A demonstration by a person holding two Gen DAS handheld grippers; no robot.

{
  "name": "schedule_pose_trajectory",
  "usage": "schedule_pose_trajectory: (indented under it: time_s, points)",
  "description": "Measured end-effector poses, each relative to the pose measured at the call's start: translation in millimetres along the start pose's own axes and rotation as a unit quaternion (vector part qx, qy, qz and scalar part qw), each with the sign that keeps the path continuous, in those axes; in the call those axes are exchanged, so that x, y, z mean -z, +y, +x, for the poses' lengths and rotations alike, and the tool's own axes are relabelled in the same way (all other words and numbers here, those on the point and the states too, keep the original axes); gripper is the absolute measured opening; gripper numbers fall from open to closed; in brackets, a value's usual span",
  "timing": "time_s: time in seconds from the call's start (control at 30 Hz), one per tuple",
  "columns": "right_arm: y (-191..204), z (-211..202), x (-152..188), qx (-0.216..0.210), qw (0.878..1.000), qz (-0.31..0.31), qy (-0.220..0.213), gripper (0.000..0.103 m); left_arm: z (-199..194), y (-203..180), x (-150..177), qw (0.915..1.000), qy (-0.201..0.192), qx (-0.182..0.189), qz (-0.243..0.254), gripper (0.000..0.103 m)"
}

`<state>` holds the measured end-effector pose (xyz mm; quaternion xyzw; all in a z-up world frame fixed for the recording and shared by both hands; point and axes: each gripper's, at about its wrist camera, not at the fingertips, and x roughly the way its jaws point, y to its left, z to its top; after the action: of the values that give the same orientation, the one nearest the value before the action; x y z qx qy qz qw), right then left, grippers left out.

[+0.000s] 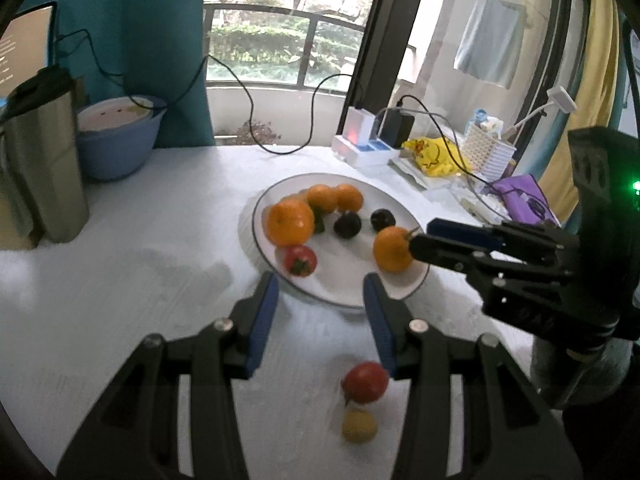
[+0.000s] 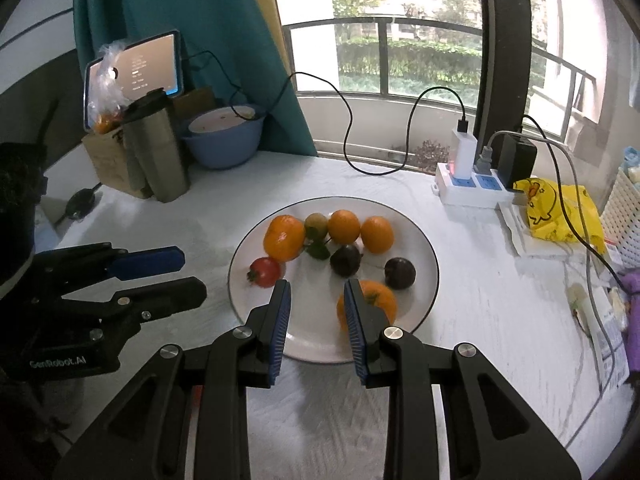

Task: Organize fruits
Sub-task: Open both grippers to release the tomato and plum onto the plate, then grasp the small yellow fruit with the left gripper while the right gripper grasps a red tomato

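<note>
A white plate [image 2: 420, 248] holds several oranges, two dark plums [image 2: 346, 260], a small green fruit [image 2: 317, 223] and a red tomato [image 2: 265, 272]. My right gripper [image 2: 317, 300] is open and empty over the plate's near rim, with an orange [image 2: 376, 304] just right of its right finger. In the left wrist view my left gripper [image 1: 320, 292] is open and empty above the table, short of the plate [image 1: 344, 284]. A red tomato [image 1: 365, 382] and a small yellow fruit [image 1: 359, 426] lie on the table below its right finger. The right gripper [image 1: 420, 240] shows there beside the orange [image 1: 392, 249].
A steel tumbler [image 2: 158, 148], a cardboard box [image 2: 108, 164] and a blue bowl [image 2: 224, 136] stand at the back left. A power strip [image 2: 472, 184] with cables, a yellow bag [image 2: 560, 212], a white basket [image 2: 624, 216] and papers crowd the right side.
</note>
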<state>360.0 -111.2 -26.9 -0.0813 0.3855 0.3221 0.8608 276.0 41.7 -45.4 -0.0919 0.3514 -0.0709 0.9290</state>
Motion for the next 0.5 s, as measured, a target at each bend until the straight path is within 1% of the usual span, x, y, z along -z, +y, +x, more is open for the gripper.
schedule_pose_trajectory:
  time_s: [0.2, 0.5]
  points:
    - [9, -14, 13, -0.006, 1.000, 0.006, -0.002, 0.029, -13, 2, 20, 0.9999, 0.010, -0.002, -0.008, 0.046]
    - [18, -18, 35, -0.022, 1.000, 0.015, 0.010, 0.029, -21, -4, 47, 0.9994, 0.031, -0.005, -0.015, 0.046]
